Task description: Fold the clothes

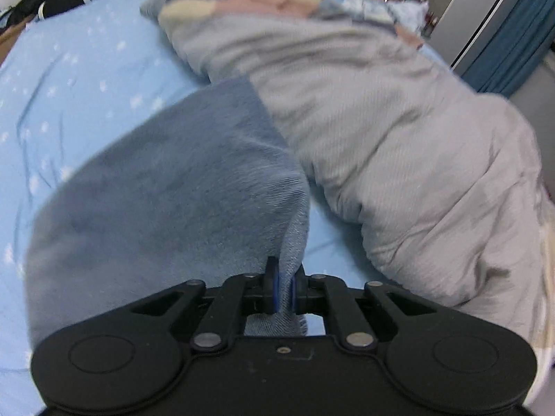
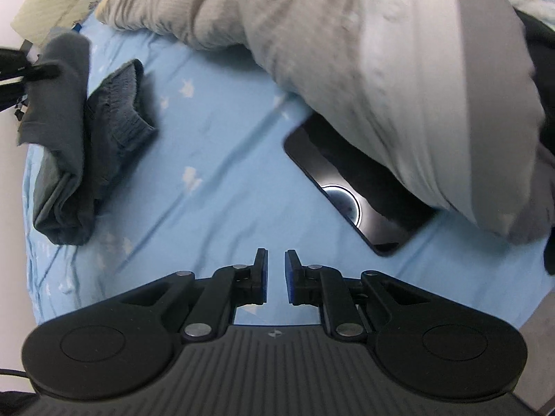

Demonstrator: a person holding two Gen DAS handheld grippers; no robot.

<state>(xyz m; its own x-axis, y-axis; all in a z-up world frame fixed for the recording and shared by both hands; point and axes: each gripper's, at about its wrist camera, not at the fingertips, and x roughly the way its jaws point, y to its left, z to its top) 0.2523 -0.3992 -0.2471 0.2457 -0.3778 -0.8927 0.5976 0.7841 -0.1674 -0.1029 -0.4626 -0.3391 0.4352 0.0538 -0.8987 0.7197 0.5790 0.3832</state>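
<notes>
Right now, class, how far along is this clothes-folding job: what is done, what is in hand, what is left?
Done: a dark grey garment lies folded on the blue sheet. In hand: the left gripper is shut on a blue denim garment. The right gripper holds nothing, its jaws slightly apart. Left: folding the denim.

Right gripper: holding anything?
No. The right gripper is empty: a narrow gap between its pads shows only the blue sheet.
</notes>
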